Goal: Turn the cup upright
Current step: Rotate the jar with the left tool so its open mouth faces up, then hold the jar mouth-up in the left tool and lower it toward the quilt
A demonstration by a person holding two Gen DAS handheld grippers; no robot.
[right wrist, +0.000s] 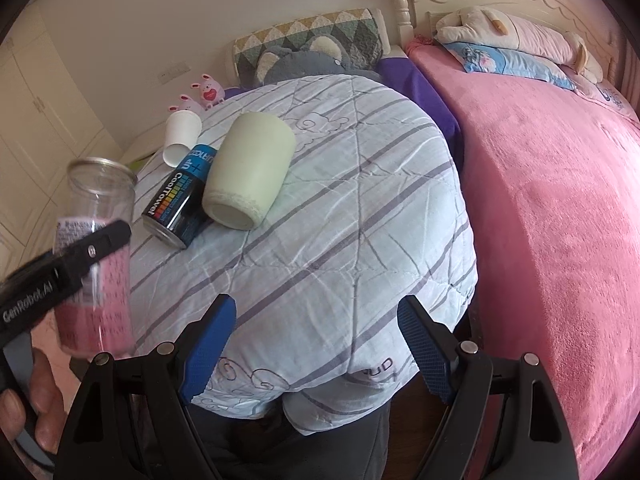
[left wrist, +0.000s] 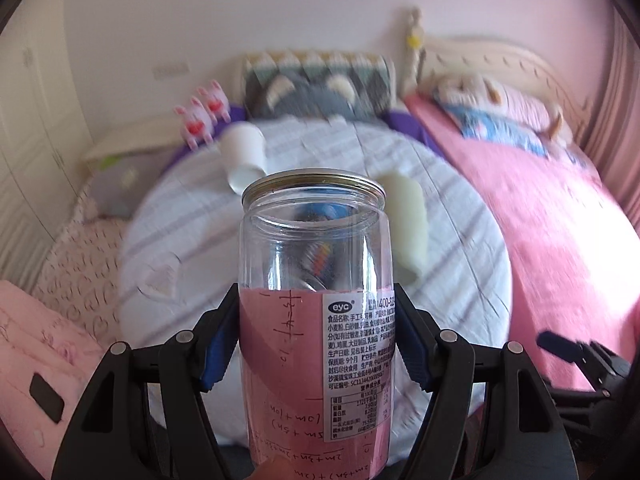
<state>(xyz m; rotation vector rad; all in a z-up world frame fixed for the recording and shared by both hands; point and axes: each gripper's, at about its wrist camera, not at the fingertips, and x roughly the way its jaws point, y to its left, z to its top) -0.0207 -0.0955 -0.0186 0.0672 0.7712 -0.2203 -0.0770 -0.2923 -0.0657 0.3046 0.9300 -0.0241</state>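
My left gripper (left wrist: 316, 344) is shut on a clear plastic jar with a pink label (left wrist: 316, 320). It holds the jar upright, metal rim up, in the air over the near left of the quilt; the jar also shows in the right wrist view (right wrist: 96, 264). A pale green cup (right wrist: 248, 172) lies on its side on the striped quilt, mouth toward me. A white paper cup (right wrist: 181, 136) lies on its side behind it. A dark "CoolTowel" can (right wrist: 182, 196) lies between them. My right gripper (right wrist: 316, 344) is open and empty above the quilt's near edge.
The striped quilt (right wrist: 340, 240) forms a mound. A pink bed (right wrist: 560, 220) with pillows lies to the right. A grey plush toy (right wrist: 300, 62) and a patterned cushion (right wrist: 312, 30) sit at the back, small pink rabbit figures (right wrist: 208, 88) at back left. Wardrobe doors (right wrist: 36, 120) stand left.
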